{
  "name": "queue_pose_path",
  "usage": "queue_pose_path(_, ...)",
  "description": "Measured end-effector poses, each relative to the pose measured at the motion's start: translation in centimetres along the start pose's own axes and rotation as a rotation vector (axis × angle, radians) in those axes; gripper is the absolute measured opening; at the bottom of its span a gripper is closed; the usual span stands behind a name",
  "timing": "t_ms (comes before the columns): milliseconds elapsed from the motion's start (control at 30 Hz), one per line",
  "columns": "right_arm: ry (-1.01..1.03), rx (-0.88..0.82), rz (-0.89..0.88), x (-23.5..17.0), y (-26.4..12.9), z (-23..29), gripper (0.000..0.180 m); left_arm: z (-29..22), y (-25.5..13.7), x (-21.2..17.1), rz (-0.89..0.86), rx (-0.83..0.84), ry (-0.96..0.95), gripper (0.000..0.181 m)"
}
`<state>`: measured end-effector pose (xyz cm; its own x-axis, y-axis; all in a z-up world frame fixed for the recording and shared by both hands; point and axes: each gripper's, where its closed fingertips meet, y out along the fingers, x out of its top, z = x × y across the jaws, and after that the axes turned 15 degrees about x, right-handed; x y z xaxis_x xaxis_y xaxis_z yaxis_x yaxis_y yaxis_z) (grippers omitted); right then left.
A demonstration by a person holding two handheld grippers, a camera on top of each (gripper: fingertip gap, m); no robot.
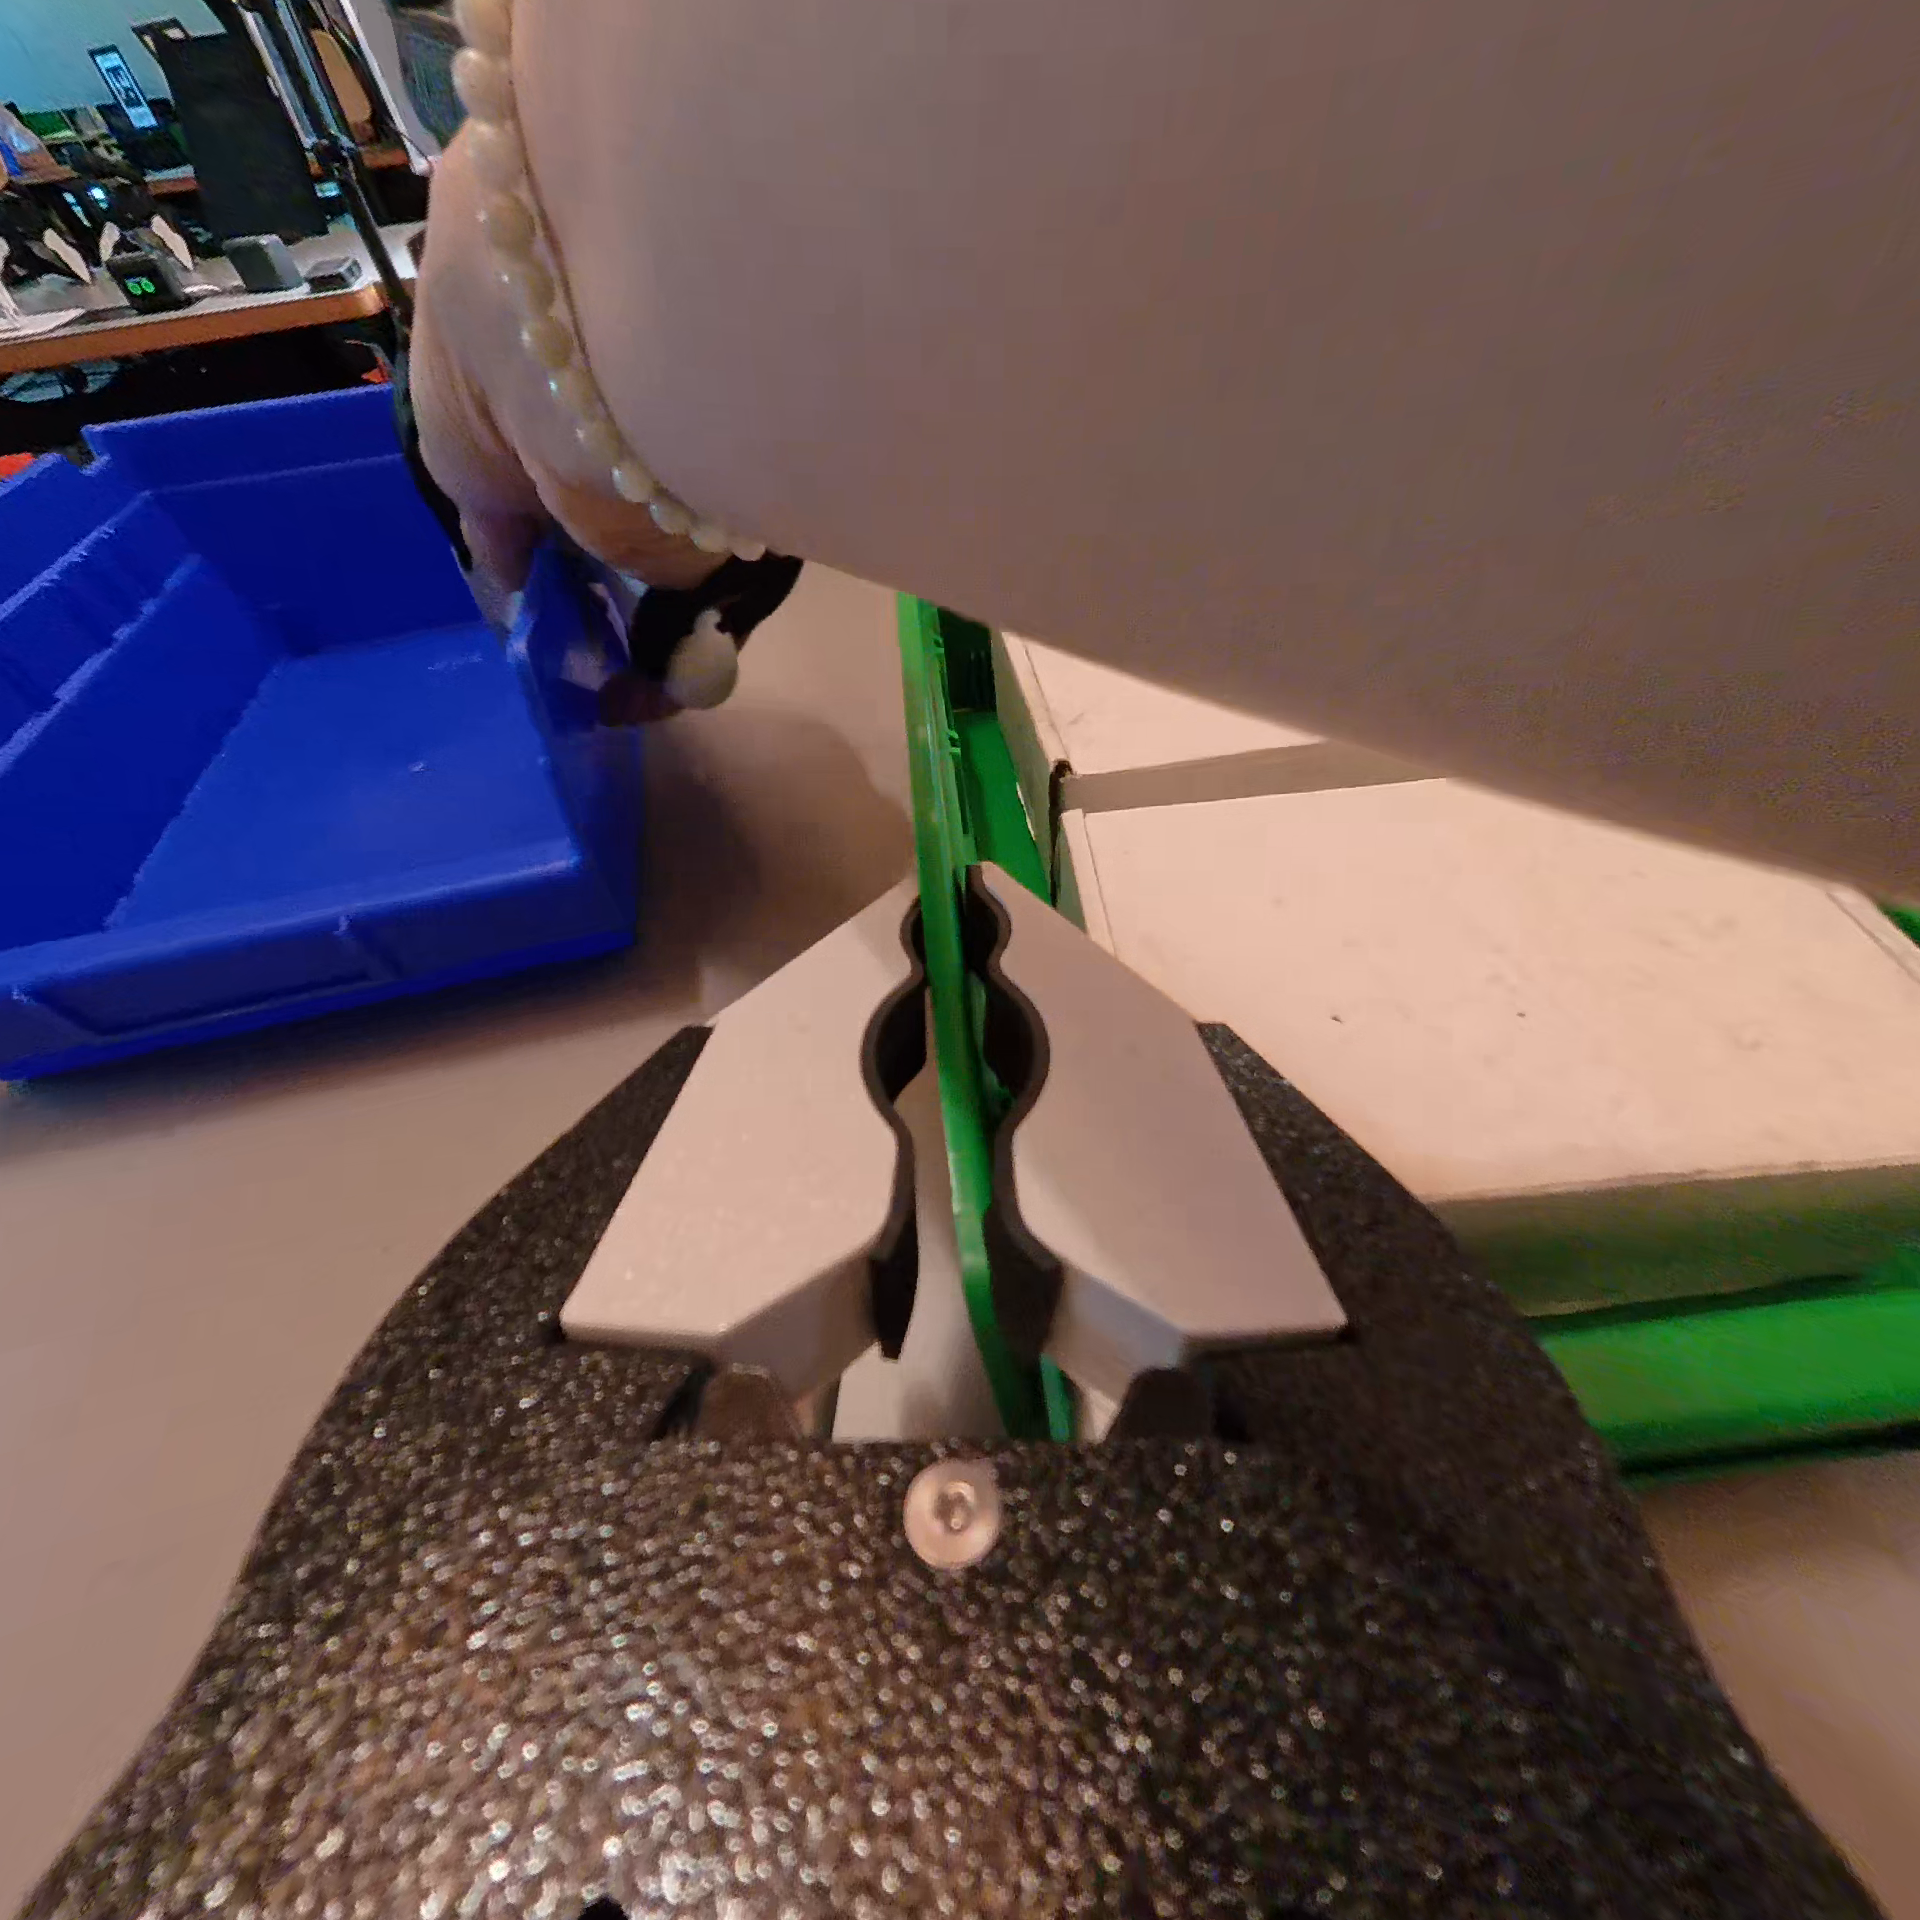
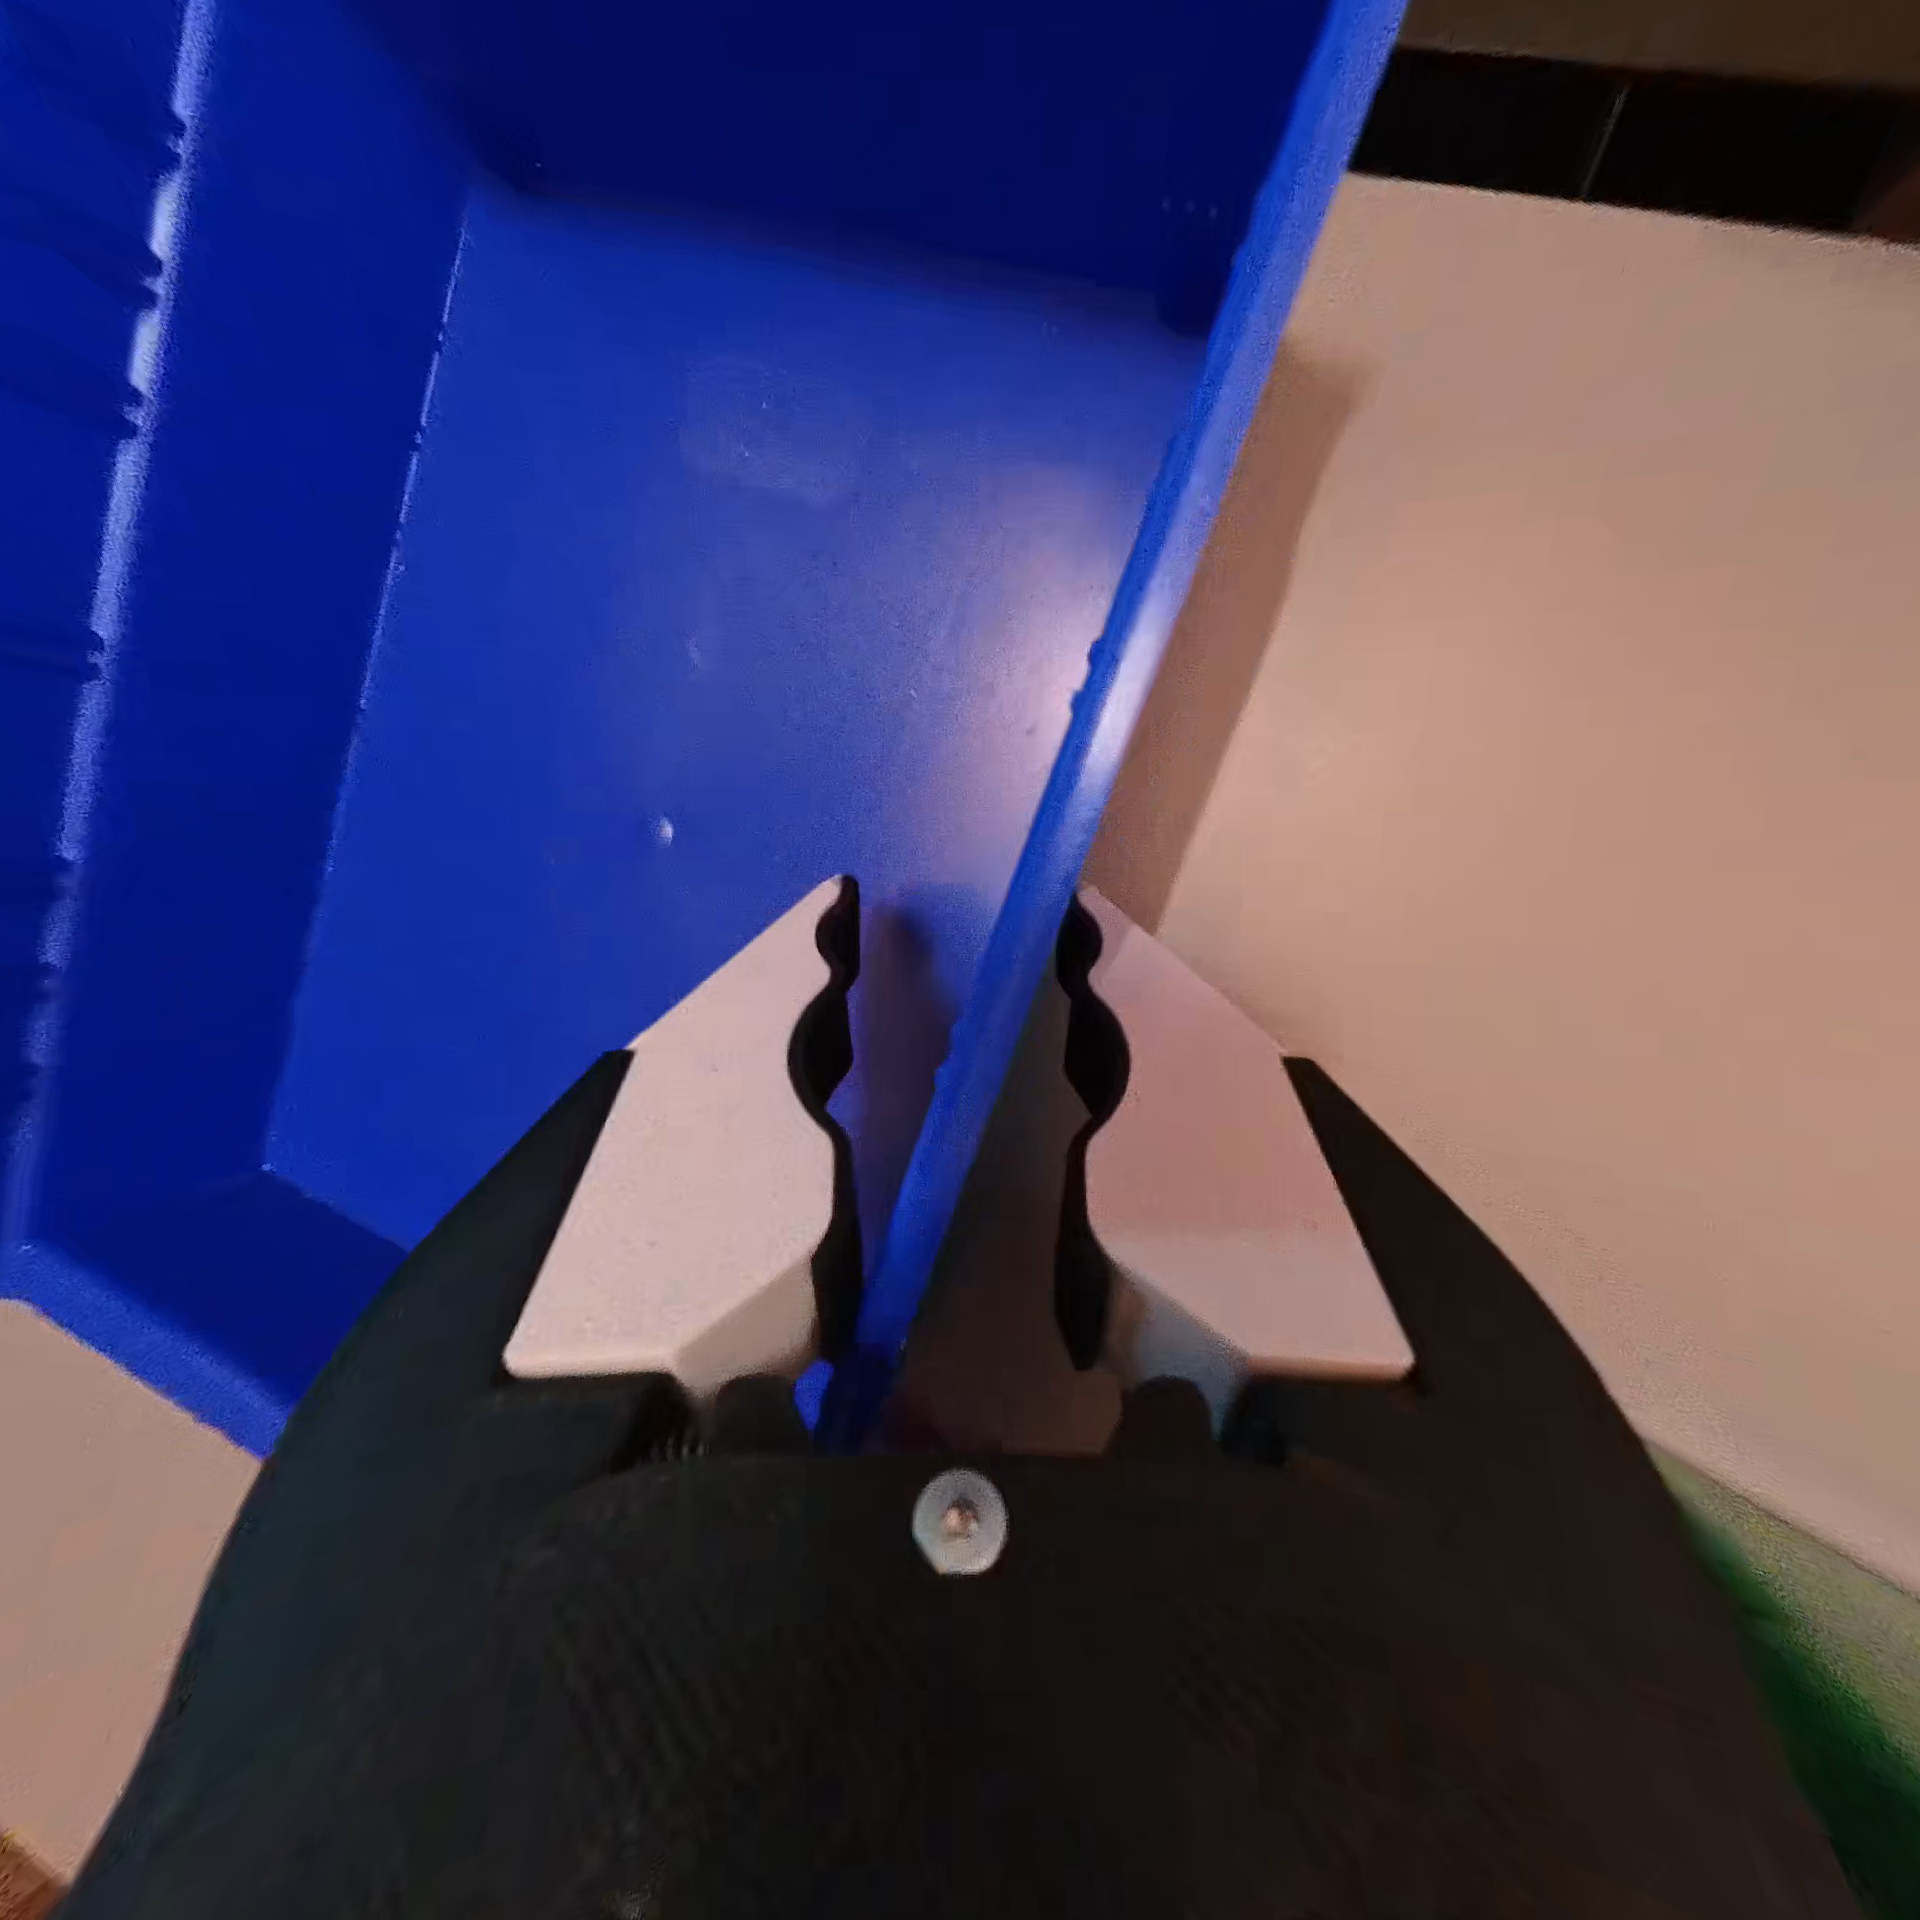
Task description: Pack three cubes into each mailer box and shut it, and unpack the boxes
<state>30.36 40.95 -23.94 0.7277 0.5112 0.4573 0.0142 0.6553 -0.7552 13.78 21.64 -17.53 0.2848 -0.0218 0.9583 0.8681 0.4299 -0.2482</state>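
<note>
Closest to the left wrist camera, the left gripper (image 1: 961, 1049) is clenched on the thin upright wall of a green bin (image 1: 940, 790), the wall running from 6 o'clock up toward 12 o'clock between the jaws. To the 3 o'clock side, a white mailer box (image 1: 1455, 987) lies inside that bin with its lid flaps down; no cubes show in either view. A person's forearm (image 1: 1195, 364), with a bead bracelet (image 1: 540, 322) at the wrist, crosses above from 2 o'clock toward 10 o'clock, reaching to a blue bin (image 1: 312, 748) on the beige surface (image 1: 208, 1299).

From the right wrist camera, the right gripper (image 2: 956, 1049) straddles the side wall of the blue bin (image 2: 675, 623); the wall touches the outer finger while a gap remains on the inner side, so the grip looks not fully closed on it. The bin's floor is bare.

Judging from this, both bins are being steadied or repositioned before cubes or boxes go between them. To do that well, the right gripper should finish closing low on the wall, and any slide should stay flat to the surface so the thin plastic does not flex or tip.

Only the left view shows the mailer box and how the two bins sit apart. Only the right view shows the gap at the blue wall and the bin's whole floor; the green bin appears there only as a blur at 4 o'clock.
</note>
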Motion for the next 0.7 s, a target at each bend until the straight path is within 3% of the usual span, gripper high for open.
queue_pose_path(133, 0.021, 0.002, -0.026, 1.3, -1.2, 0.9, 0.038, 0.1, 0.0, 0.0, -0.004, 0.0, 0.004, 0.0)
queue_pose_path(267, 0.003, 0.176, -0.121, 5.8, -7.1, 4.4, 0.037, 0.8, 0.1, -0.1, -0.002, 0.002, 0.004, 0.0)
queue_pose_path(367, -0.032, 0.324, -0.242, 10.2, -15.7, 6.5, 0.037, 1.7, 0.3, -0.2, -0.001, 0.01, 0.003, 0.0)
queue_pose_path(500, -0.168, 0.306, -0.4, 13.0, -30.0, 3.5, 0.037, 3.7, 0.8, -0.4, 0.001, 0.04, 0.001, 0.001)
queue_pose_path(600, -0.239, 0.191, -0.469, 11.0, -39.4, -3.1, 0.037, 7.0, 1.5, -0.6, -0.039, 0.12, 0.029, 0.003)
queue_pose_path(700, -0.206, 0.067, -0.504, 6.0, -45.9, -12.5, 0.037, 11.0, 2.0, -1.0, -0.026, 0.178, 0.001, 0.003)
